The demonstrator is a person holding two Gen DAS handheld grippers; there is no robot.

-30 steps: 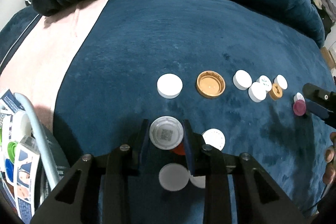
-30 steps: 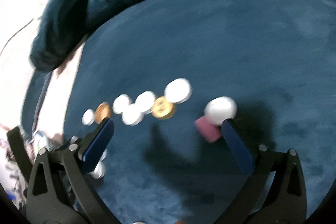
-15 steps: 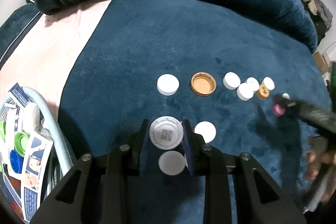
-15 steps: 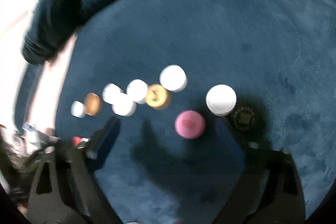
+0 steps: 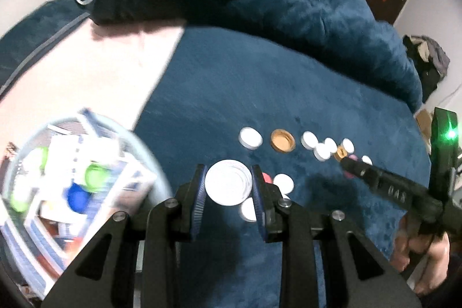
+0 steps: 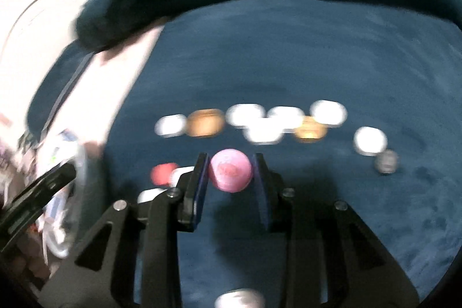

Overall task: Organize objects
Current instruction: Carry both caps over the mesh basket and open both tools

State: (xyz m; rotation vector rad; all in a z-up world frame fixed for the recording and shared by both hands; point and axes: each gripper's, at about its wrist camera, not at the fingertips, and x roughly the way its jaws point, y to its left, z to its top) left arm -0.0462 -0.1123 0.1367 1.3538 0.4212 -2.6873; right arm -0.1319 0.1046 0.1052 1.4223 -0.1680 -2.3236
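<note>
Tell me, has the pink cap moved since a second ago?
Yes. The pink cap left its spot beside the white cap, now clamped in the right gripper.

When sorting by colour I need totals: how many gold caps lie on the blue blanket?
2. The larger gold cap lies open-side up, second from the row's left; the smaller gold cap sits further right among white caps. Others may be hidden.

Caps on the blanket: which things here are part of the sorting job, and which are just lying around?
In the job:
left gripper holding white lid
right gripper holding pink cap
row of caps
basket

Lying about:
blue blanket
clothes pile
</note>
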